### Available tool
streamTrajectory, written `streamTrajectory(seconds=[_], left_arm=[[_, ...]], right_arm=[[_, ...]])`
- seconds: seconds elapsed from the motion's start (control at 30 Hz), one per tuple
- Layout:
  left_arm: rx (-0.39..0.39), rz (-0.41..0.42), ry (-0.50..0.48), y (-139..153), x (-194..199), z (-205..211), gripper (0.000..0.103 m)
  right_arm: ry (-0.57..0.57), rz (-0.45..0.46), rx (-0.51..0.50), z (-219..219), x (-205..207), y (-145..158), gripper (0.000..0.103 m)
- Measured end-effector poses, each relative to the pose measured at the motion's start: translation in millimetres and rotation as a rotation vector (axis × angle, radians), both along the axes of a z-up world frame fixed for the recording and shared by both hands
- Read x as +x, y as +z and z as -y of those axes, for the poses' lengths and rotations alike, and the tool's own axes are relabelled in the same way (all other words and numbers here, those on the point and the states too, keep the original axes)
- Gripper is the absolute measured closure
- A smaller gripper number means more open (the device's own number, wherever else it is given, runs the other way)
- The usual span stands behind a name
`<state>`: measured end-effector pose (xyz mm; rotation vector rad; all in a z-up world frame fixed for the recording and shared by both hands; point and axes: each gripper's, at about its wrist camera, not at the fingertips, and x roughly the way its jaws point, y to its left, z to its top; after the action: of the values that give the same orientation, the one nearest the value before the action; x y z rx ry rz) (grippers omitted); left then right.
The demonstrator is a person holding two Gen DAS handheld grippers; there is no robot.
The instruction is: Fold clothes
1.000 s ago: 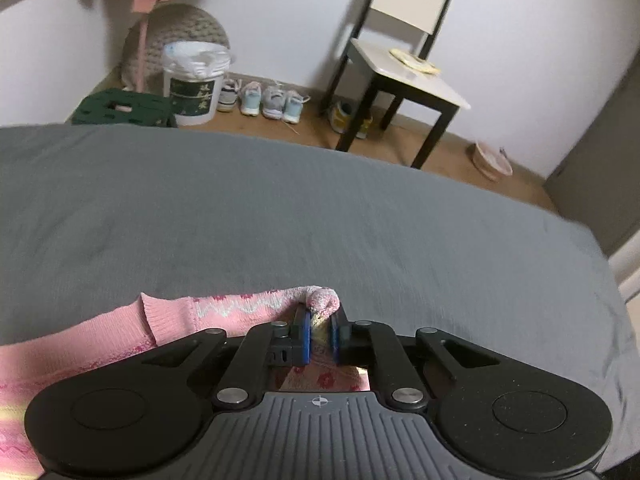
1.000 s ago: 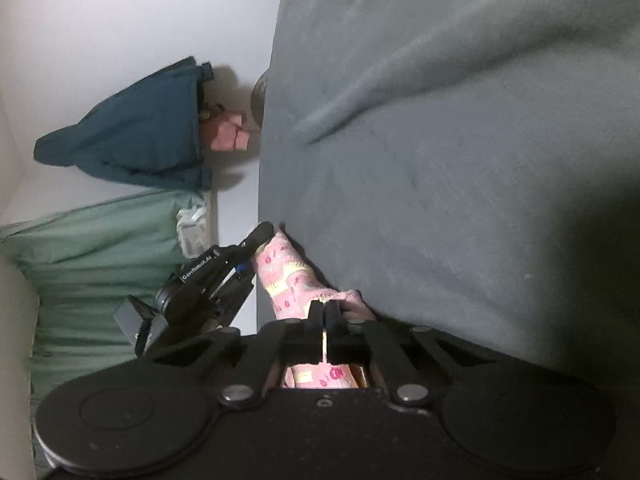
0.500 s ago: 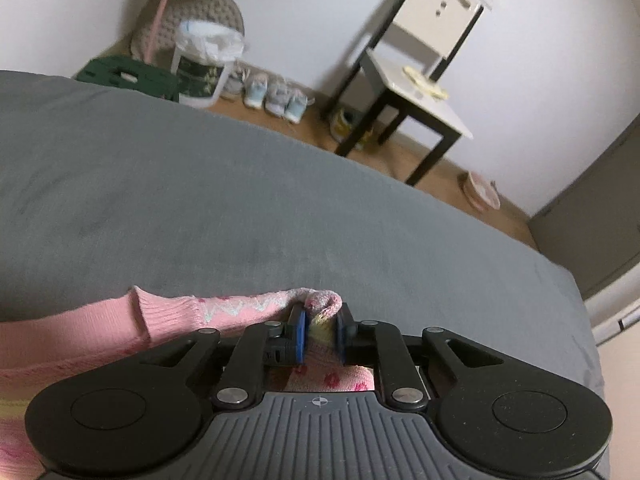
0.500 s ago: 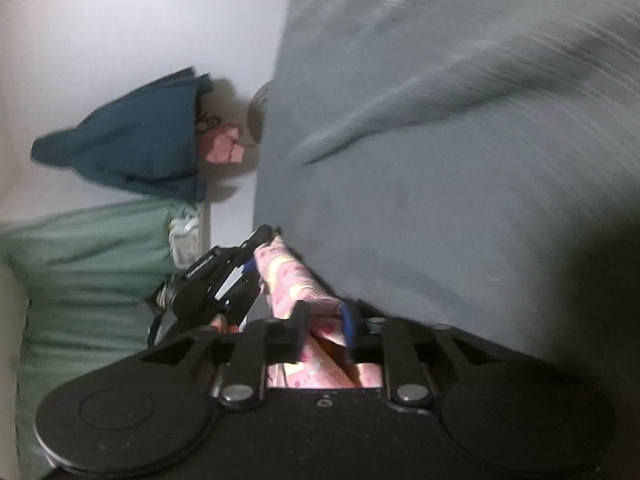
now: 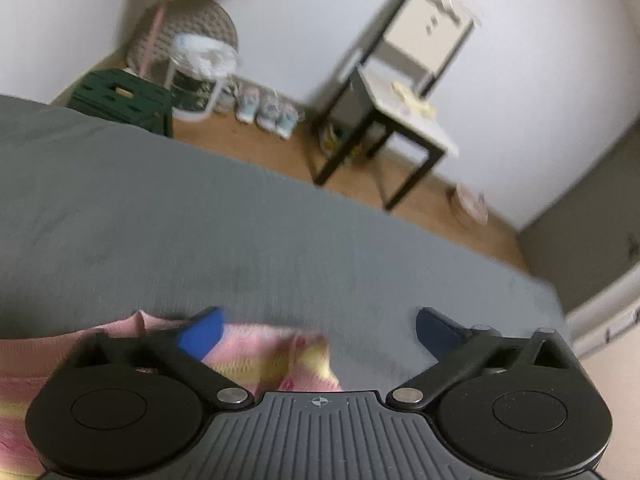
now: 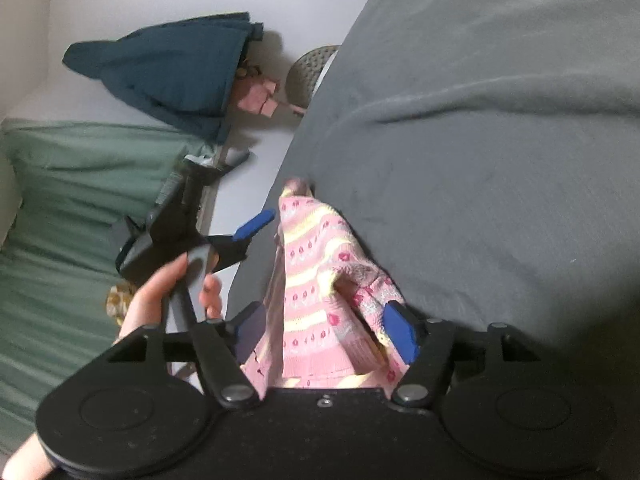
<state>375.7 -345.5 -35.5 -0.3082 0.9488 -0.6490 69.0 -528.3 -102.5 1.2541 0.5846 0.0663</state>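
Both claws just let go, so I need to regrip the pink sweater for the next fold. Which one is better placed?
Right, probably. The right claw is opening with bunched pink sweater between its pads. The left claw is opening too, wider, and only the sweater's edge lies by one pad.

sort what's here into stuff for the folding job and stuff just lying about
For the job:
- pink patterned garment
- grey bed cover
- left hand-held gripper, opening
- right hand-held gripper, opening

Lying about:
- chair
- shoes
- white bucket
- green stool
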Motion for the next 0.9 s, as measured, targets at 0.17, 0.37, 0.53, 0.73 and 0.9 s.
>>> streamTrajectory(seconds=[0.17,0.37,0.53,0.73,0.9], left_arm=[[0.093,-0.001,-0.077,-4.5,-10.0,3.1,0.000],[0.139,0.044,-0.135,4.4,-61.4,-19.3,0.000],[0.195,0.040,-0.174,2.8,-113.5,-52.9,0.000],[0.205,0.033,-0.160,-4.9,-148.8,-81.5,0.003],[0.163,-0.004,-0.116,-21.4,-151.1,-81.6,0.035]], right_arm=[[0.030,-0.003,-0.087,-4.0,4.8,8.9,0.041],[-0.132,-0.005,-0.197,12.1,-13.1,28.9,0.041],[-0.134,-0.040,-0.274,34.1,-16.3,35.3,0.041],[0.205,-0.107,-0.796,7.9,0.8,50.2,0.053],[0.364,-0.019,-0.876,-20.6,8.9,39.1,0.064]])
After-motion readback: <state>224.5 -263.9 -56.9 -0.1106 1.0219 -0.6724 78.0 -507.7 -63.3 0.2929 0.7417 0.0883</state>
